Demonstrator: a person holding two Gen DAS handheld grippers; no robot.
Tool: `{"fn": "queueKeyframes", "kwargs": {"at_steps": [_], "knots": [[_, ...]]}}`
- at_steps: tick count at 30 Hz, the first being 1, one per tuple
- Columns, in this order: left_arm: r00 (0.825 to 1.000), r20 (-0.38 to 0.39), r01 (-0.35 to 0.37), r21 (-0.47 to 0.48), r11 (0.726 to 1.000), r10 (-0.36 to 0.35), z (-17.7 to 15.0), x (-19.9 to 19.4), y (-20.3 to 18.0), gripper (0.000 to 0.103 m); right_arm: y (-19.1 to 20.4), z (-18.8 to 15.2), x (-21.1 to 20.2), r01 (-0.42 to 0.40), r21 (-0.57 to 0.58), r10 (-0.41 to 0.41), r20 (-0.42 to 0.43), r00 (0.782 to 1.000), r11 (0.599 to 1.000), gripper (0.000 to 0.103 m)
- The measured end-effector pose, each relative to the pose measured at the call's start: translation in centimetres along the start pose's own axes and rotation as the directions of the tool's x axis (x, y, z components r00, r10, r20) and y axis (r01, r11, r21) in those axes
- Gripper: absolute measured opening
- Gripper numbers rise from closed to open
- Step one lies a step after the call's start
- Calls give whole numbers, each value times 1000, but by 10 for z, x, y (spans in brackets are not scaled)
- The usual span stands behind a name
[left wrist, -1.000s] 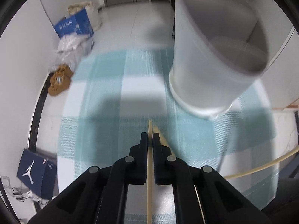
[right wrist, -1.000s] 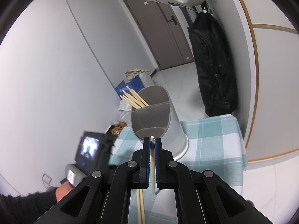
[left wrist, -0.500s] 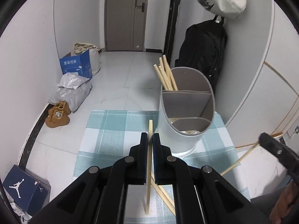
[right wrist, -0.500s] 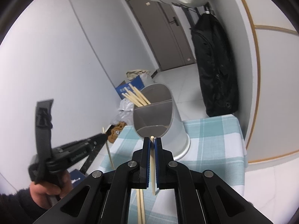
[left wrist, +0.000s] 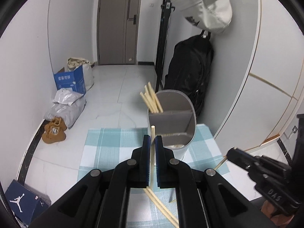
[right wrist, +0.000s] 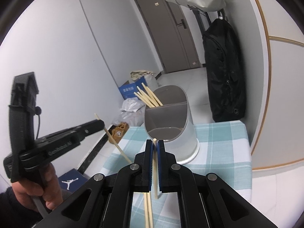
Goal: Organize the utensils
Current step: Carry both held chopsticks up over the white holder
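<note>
1. My left gripper (left wrist: 151, 141) is pinching one chopstick (left wrist: 152, 152) upright; my right gripper (right wrist: 154, 146) is pinching another chopstick (right wrist: 155, 163).
2. Both are hanging over the teal checked tablecloth (left wrist: 106, 148), near the grey divided holder (left wrist: 171, 121) with chopsticks in its far compartment.
3. I'm reading a Jordan logo on the blue box (left wrist: 20, 203) below.
4. My left hand (right wrist: 32, 191) is gripping its handle.

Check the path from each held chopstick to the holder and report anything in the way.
Nothing visible blocks either path. The left tongs grip one chopstick and the right tongs grip another chopstick, both short of the grey holder. The chopsticks already in the holder fill only its far compartment; the nearer ones look open.
</note>
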State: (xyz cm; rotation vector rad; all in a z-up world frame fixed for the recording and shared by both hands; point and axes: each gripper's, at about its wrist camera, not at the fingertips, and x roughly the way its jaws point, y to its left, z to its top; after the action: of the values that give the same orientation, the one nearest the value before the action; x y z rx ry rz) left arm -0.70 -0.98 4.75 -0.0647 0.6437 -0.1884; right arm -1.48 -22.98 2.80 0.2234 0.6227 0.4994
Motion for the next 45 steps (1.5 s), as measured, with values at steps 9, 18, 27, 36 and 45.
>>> {"fn": "queueKeyframes", "kwargs": {"at_steps": [9,18,27,36,45], "knots": [[999,25,32,-20,999,-31,30,-12,-5,1,-5,27,-8,21,27,-21,20,1000,999,4],[997,52,56,-26,998,-54,73,-20,-16,1,-3,87,-23,44,-20,-42,64,997,999,3],[993,90,76,-63,995,-70,121,-13,-15,1,-2,156,-20,76,-78,-67,108,992,994,3],[990,107,100,-116,988,-88,148,15,-8,1,-1,202,6,91,-124,-77,114,991,988,3],[993,66,112,-182,977,-101,135,57,10,1,-3,206,48,98,-157,-91,52,994,983,3]]}}
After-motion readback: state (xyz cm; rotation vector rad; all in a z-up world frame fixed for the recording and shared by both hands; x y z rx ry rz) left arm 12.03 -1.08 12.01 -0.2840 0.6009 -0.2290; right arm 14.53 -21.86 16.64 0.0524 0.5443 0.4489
